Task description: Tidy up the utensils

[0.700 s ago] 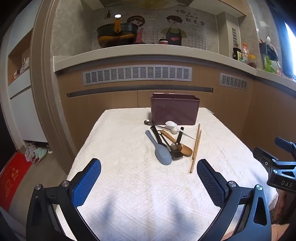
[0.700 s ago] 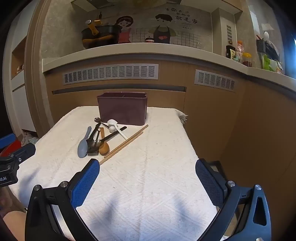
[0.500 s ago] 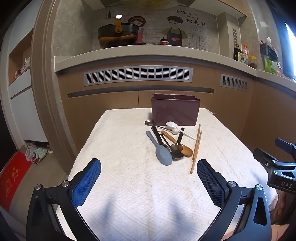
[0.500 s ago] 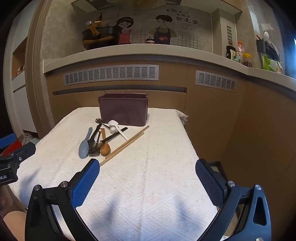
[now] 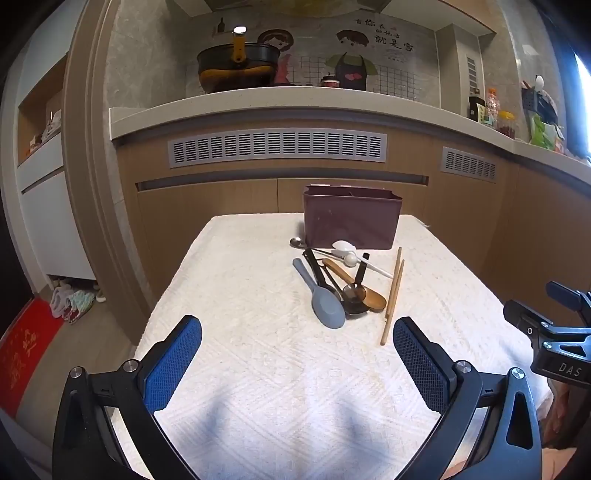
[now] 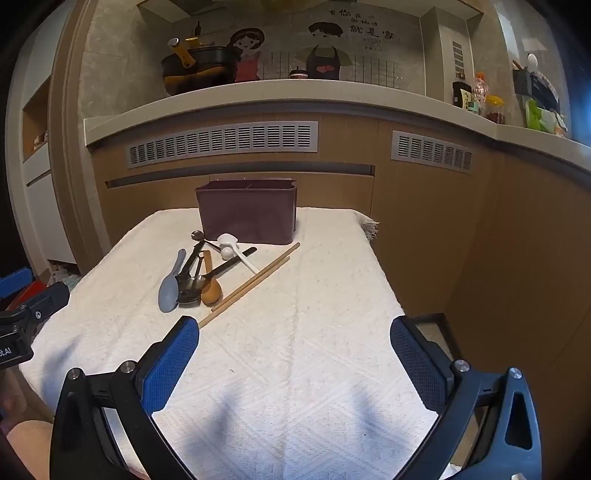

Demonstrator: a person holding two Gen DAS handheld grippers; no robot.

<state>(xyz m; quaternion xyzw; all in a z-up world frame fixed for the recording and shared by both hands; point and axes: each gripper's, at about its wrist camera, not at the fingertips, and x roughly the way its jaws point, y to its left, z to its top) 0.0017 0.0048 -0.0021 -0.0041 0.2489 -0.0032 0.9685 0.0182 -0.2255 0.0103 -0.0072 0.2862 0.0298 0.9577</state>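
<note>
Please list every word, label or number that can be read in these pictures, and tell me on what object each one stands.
"DAS": white letters on the black body of the right gripper, seen at the edge of the left wrist view.
"LAI": partly cut off, on the left gripper in the right wrist view.
Chinese characters on the wall mural: too blurred to read reliably.
Labels on the counter bottles: too small to read.

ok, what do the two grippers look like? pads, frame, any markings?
Both match: the left gripper and right gripper have black angular frames with cut-outs, silver screw heads, and two fingers faced with blue cross-hatched pads. White lettering reading "DAS" shows on the right gripper's body in the left wrist view. No cables visible.
</note>
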